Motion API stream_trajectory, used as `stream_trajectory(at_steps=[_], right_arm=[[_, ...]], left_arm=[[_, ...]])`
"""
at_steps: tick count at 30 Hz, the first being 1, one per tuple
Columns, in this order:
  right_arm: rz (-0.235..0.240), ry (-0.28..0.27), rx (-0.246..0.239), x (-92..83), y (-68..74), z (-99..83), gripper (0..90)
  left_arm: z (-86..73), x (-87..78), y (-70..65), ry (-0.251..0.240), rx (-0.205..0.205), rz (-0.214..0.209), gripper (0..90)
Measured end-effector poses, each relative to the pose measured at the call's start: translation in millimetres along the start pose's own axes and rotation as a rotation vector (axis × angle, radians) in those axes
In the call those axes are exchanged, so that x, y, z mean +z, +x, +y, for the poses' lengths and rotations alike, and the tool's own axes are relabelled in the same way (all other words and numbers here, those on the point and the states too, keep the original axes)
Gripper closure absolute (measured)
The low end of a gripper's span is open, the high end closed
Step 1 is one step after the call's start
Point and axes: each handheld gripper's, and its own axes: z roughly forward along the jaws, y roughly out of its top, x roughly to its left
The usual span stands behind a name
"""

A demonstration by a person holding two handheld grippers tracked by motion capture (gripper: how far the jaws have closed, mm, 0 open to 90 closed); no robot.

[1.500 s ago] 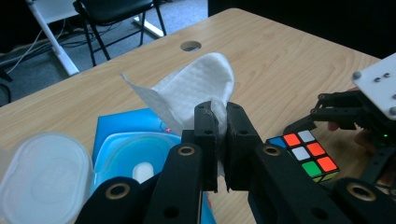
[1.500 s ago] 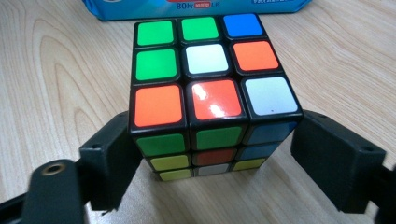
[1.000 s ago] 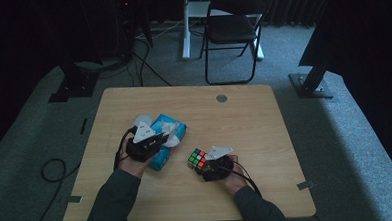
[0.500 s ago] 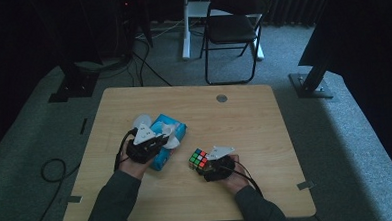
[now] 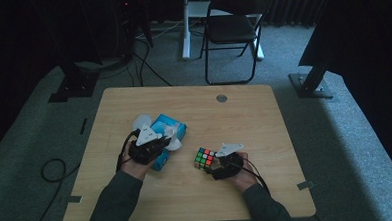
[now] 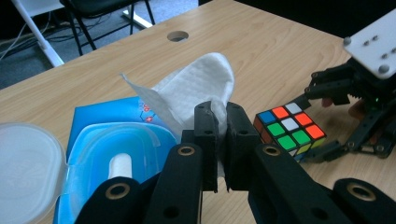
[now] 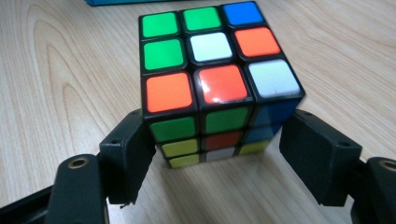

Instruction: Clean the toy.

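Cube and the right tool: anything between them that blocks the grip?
Nothing visible does. The cube sits on the bare table between the jaws of the right tool, which have just been opening; a gap shows at the right jaw. The wipes pack lies apart to its left.

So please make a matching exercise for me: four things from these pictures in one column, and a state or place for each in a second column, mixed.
Things:
1. left claw
2. right claw
3. wipe pack lid
4. puzzle cube

States or places:
a. flipped open
b. standing on the table, between two pads
c. pinching a white wipe
d. jaws apart, one on each side of the cube

Pairs: 1-c, 2-d, 3-a, 4-b
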Motion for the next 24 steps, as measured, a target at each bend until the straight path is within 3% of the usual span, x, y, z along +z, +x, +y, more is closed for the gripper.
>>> stream_trajectory(at_steps=[13,17,24], right_arm=[[0.011,-0.029,0.002,-12.5,-14.3,-5.0,42.1],[0.006,-0.03,0.006,-12.6,-14.5,-5.0,41.0],[-0.009,-0.038,0.023,-8.5,-14.7,-3.7,29.0]], left_arm=[[-1.3,12.2,-8.5,0.016,0.013,-0.035,85.7],[2.0,20.5,-14.2,0.015,0.025,-0.056,85.7],[6.6,39.1,-24.2,0.02,0.037,-0.086,85.7]])
